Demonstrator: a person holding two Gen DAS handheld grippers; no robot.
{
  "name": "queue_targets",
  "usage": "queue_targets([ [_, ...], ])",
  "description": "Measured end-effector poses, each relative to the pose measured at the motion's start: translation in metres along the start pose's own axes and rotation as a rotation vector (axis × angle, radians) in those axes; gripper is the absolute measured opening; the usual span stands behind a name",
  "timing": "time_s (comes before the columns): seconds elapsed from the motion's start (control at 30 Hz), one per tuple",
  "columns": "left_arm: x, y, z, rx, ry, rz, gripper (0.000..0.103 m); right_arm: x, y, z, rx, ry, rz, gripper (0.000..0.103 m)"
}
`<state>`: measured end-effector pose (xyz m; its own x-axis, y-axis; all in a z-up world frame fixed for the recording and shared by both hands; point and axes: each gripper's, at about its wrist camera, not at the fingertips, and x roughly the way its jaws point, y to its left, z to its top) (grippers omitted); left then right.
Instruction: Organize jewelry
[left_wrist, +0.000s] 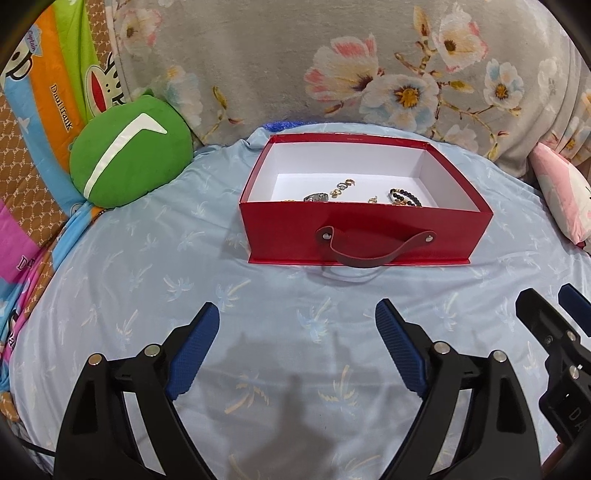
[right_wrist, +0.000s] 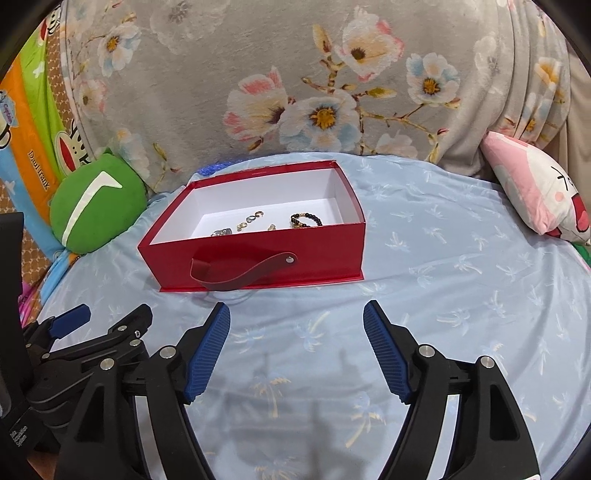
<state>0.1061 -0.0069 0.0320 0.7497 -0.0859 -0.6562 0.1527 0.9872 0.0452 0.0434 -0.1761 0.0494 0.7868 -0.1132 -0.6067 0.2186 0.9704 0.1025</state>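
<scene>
A red open box (left_wrist: 369, 227) with a white inside and a dark strap handle (left_wrist: 373, 251) sits on the blue bedsheet; it also shows in the right wrist view (right_wrist: 258, 254). Inside lie a black bead bracelet (left_wrist: 405, 196) (right_wrist: 306, 220), several small gold and silver rings (left_wrist: 341, 188) (right_wrist: 251, 218) and a silver piece (left_wrist: 316, 197) (right_wrist: 221, 232). My left gripper (left_wrist: 297, 317) is open and empty, hovering over the sheet in front of the box. My right gripper (right_wrist: 297, 314) is open and empty, beside the left, in front of the box's right end.
A green round cushion (left_wrist: 129, 155) lies left of the box. A pink cushion (right_wrist: 535, 192) lies at the far right. A grey floral blanket (left_wrist: 332, 55) rises behind the box. Colourful cartoon bedding (left_wrist: 40, 92) is at the left edge.
</scene>
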Motion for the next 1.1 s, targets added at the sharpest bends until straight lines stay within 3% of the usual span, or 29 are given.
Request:
queue_targets([
  [0.57,-0.008,-0.001,0.011,0.007,-0.032,0.026,0.087,0.006,0.012,0.01,-0.028,-0.003,0.011,0.076],
  [1.1,0.037,0.002,0.056,-0.011,-0.033,0.09,0.087,0.058,0.025,0.052,-0.064,-0.01,-0.011,0.078],
])
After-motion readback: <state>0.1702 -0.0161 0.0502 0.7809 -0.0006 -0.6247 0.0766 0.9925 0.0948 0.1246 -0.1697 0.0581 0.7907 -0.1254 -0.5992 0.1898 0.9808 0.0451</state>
